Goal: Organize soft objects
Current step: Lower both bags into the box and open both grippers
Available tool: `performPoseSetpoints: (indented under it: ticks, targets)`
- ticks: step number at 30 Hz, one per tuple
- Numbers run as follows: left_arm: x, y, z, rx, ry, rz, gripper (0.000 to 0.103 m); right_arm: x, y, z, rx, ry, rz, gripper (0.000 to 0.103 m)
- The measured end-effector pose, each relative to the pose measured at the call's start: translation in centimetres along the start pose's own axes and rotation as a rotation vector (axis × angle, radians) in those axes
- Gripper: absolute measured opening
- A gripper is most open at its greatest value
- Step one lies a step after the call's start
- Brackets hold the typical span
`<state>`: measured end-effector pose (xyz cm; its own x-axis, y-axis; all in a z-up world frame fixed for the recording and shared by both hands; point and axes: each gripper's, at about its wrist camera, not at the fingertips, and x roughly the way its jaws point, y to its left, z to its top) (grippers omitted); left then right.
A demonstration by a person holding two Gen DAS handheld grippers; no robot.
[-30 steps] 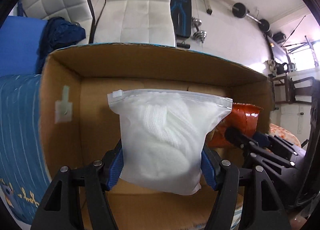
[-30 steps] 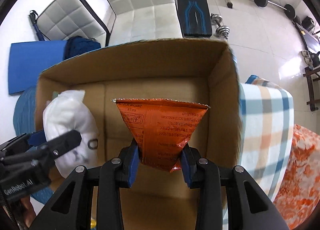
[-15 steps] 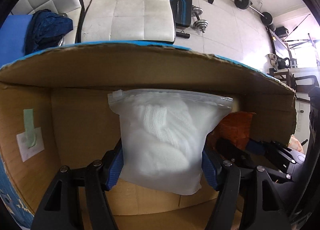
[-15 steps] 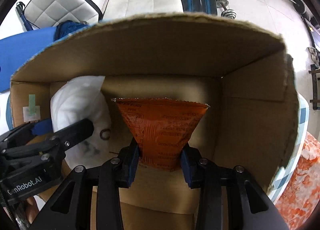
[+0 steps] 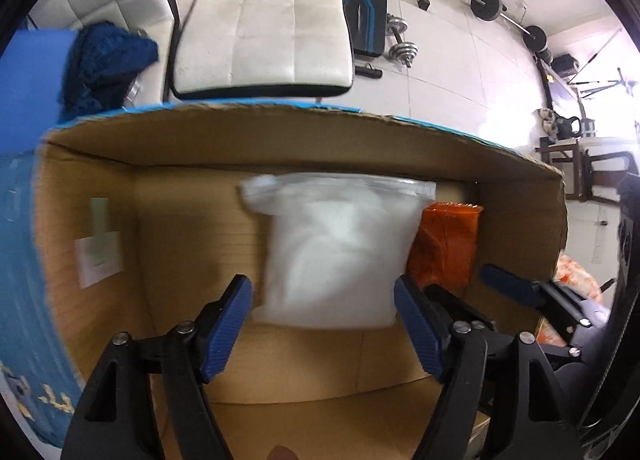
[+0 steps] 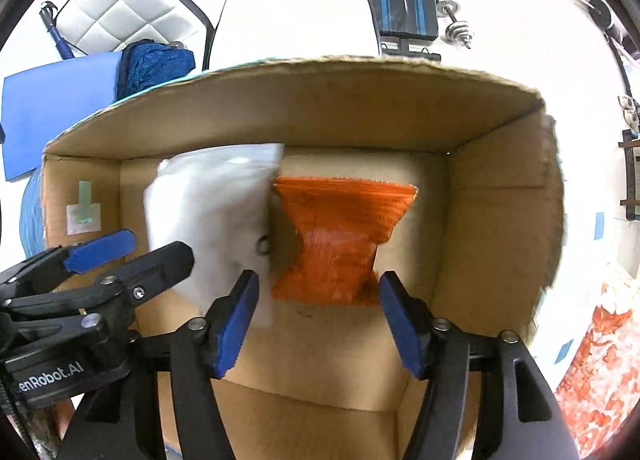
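A white zip bag of knitwear [image 5: 336, 248] lies inside the cardboard box [image 5: 280, 140], blurred, just ahead of my open left gripper [image 5: 324, 320]. It also shows in the right wrist view [image 6: 208, 216]. An orange snack packet [image 6: 340, 236] lies in the box beside the white bag, just ahead of my open right gripper [image 6: 316, 320]. The packet shows in the left wrist view [image 5: 444, 248] to the right of the bag. The left gripper's fingers [image 6: 100, 248] show at the left of the right wrist view. Neither gripper touches its item.
The box has a taped label [image 6: 82, 212] on its left wall. Beyond it are a white quilted chair [image 5: 272, 28], a dark blue knit item [image 5: 104, 60] on a blue mat, and weights on the tiled floor [image 5: 400, 48]. An orange patterned cloth [image 6: 600, 344] lies right.
Both grippers have opened and let go. The white bag and the orange packet have dropped into the box, and both grippers have pulled back a little.
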<state>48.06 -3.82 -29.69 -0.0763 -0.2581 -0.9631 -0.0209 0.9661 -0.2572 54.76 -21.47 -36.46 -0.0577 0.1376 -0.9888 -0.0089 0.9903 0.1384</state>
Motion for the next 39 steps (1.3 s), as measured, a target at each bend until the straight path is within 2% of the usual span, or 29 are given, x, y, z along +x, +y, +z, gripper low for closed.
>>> performPoseSetpoints:
  ticks: [2, 7, 9, 11, 12, 13, 19, 25, 29, 39]
  targets:
    - [-1.3, -0.2, -0.8, 0.026, -0.031, 0.038, 0.082, -0.9, 0.4, -0.8, -0.005, -0.023, -0.036, 0.078]
    - [-3.5, 0.2, -2.7, 0.049, -0.088, 0.062, 0.088, -3.2, 1.3, -4.0, 0.001, -0.050, -0.046, 0.082]
    - [-4.3, 0.6, -3.9, 0.050, -0.110, 0.068, 0.089, -3.8, 1.7, -5.4, 0.006, -0.061, -0.033, 0.092]
    - [-4.9, 0.8, -5.0, 0.050, -0.133, 0.072, 0.098, -4.6, 2.4, -7.1, 0.004, -0.090, -0.037, 0.094]
    - [-5.3, 0.9, -5.9, 0.050, -0.147, 0.076, 0.103, -4.8, 2.8, -7.8, 0.007, -0.105, -0.041, 0.099]
    - [-5.6, 0.9, -6.4, 0.051, -0.155, 0.087, 0.103, -5.2, 2.9, -8.8, 0.011, -0.124, -0.040, 0.102]
    - [-8.4, 1.5, -10.4, 0.072, -0.261, 0.092, 0.103, -7.6, 4.7, -13.3, 0.014, -0.262, -0.081, 0.103]
    - [-11.3, 1.2, -14.5, 0.107, -0.363, 0.114, 0.103, -9.8, 5.2, -17.4, 0.026, -0.338, -0.129, 0.103]
    - [-13.0, 1.2, -17.7, 0.123, -0.436, 0.152, 0.103, -11.3, 5.5, -20.3, 0.037, -0.374, -0.125, 0.103]
    - [-15.7, 0.3, -23.8, 0.137, -0.517, 0.199, 0.103, -14.2, 6.9, -27.3, -0.007, -0.458, -0.102, 0.103]
